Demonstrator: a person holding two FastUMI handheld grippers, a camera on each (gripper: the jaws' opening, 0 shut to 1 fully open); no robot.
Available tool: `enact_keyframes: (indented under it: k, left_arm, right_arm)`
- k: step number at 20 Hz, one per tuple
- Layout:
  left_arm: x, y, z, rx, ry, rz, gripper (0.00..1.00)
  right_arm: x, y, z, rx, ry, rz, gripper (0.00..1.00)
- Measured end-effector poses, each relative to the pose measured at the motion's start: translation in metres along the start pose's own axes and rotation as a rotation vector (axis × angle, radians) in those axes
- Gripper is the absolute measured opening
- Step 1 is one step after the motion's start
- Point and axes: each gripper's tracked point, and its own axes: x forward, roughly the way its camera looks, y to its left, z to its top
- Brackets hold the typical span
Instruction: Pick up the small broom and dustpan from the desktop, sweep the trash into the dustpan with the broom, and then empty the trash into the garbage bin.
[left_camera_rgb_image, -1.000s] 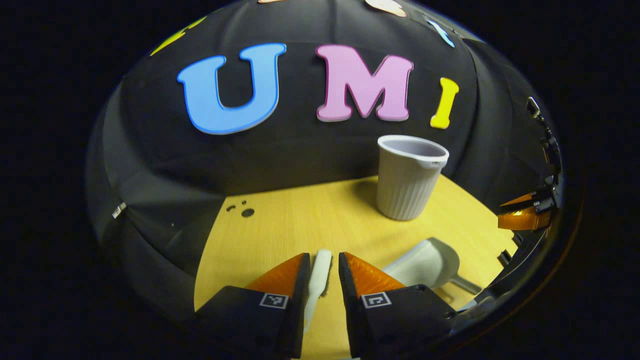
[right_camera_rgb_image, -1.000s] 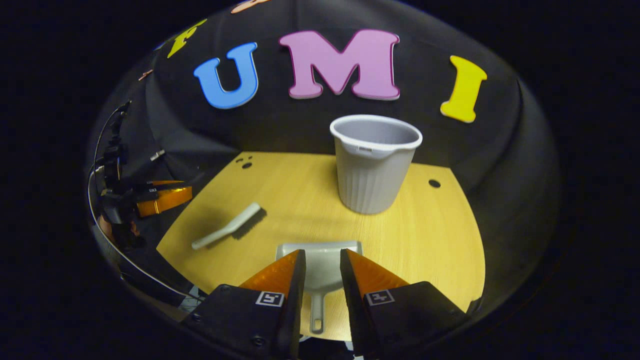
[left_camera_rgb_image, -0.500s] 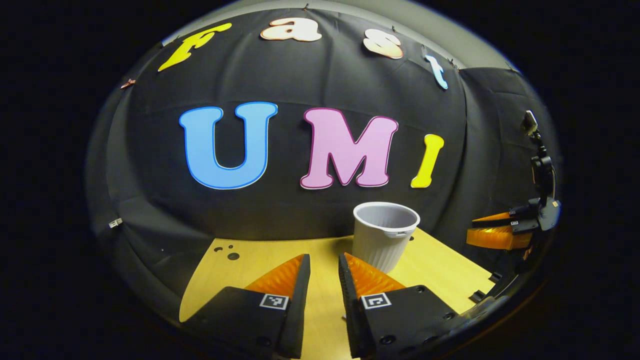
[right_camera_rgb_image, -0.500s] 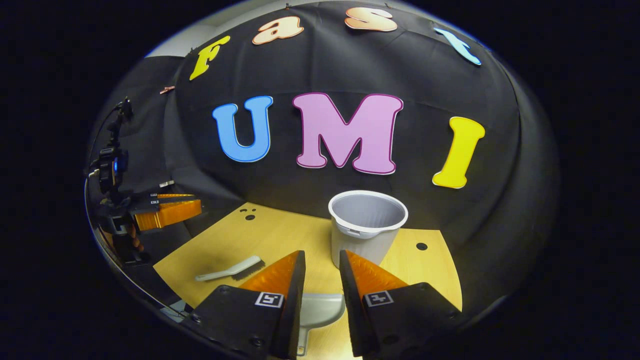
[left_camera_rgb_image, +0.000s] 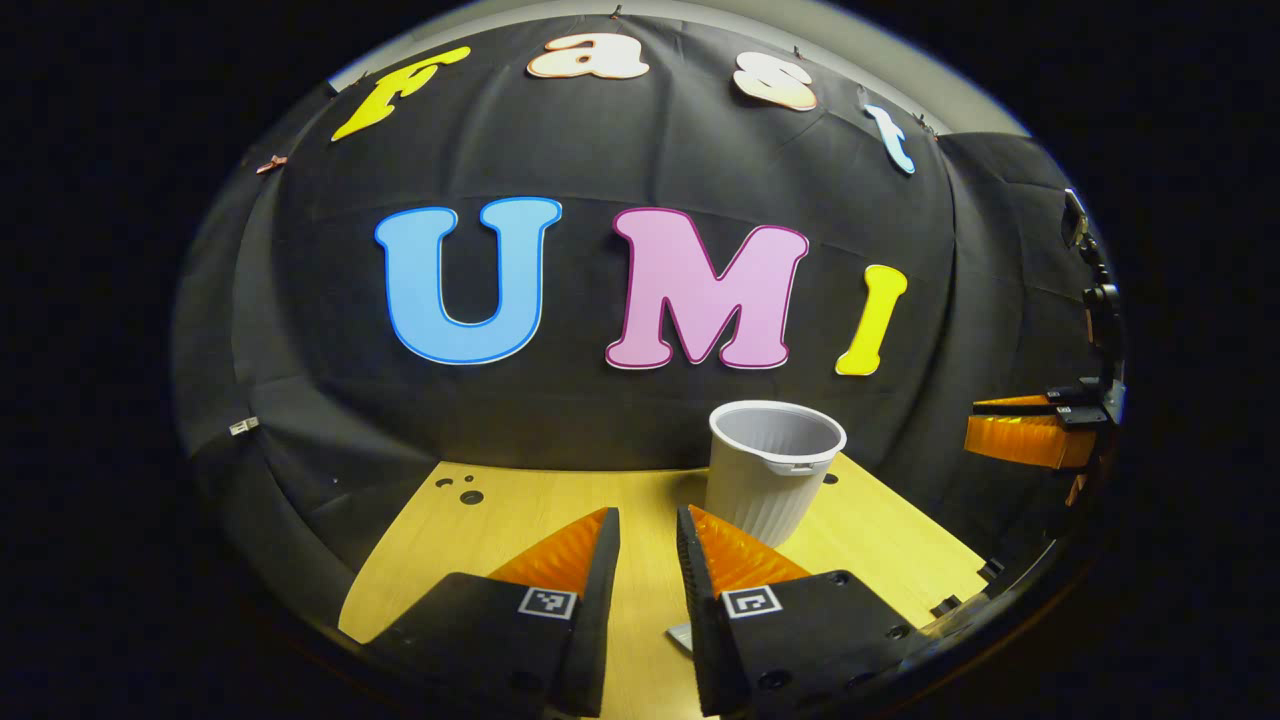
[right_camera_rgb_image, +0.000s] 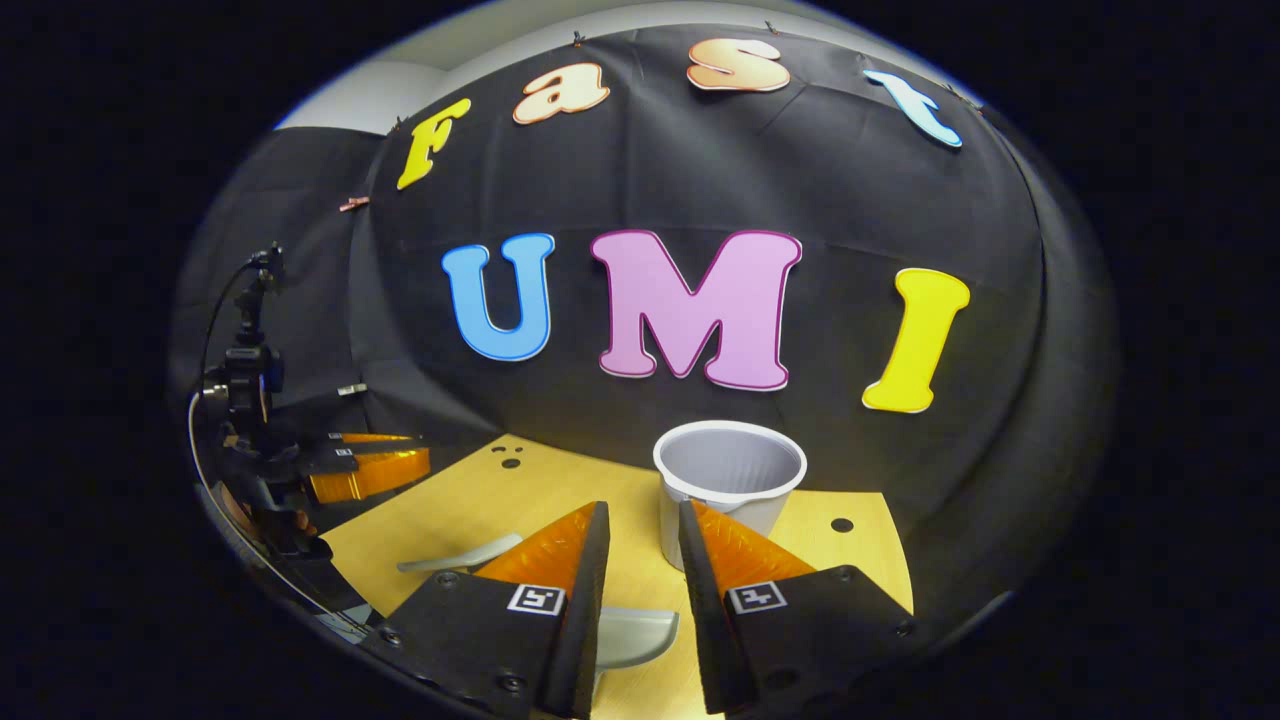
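Grey ribbed plastic makes up the garbage bin (left_camera_rgb_image: 772, 470), which stands upright toward the back of the wooden counter (left_camera_rgb_image: 520, 520); what shows of its inside (right_camera_rgb_image: 730, 462) is bare. Left tongs (left_camera_rgb_image: 648, 535) hang above the counter with a narrow gap between the orange fingers (left_camera_rgb_image: 560, 550), holding nothing. Right tongs (right_camera_rgb_image: 640, 535) are parted just as narrowly and empty, with the grey dustpan (right_camera_rgb_image: 635, 635) lying on the counter beneath them. Beside it, to the left in the right gripper view, lies the small broom (right_camera_rgb_image: 455, 555). Square printed markers (right_camera_rgb_image: 536, 598) sit on the finger bases; no readable writing.
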Motion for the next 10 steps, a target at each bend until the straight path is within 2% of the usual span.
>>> enact_keyframes:
  k: [2,7,10]
  left_arm:
    - [0.0,-0.006,0.001,0.012,-0.013,0.026,0.39]
    - [-0.004,-0.031,-0.001,0.021,-0.023,0.078,0.39]
    - [-0.005,-0.05,-0.002,0.027,-0.034,0.074,0.39]
  right_arm:
    - [-0.002,-0.002,-0.001,0.002,0.006,0.019,0.44]
    - [-0.016,-0.041,-0.003,0.003,-0.004,0.046,0.44]
    - [-0.023,-0.053,0.001,0.013,-0.024,0.053,0.45]
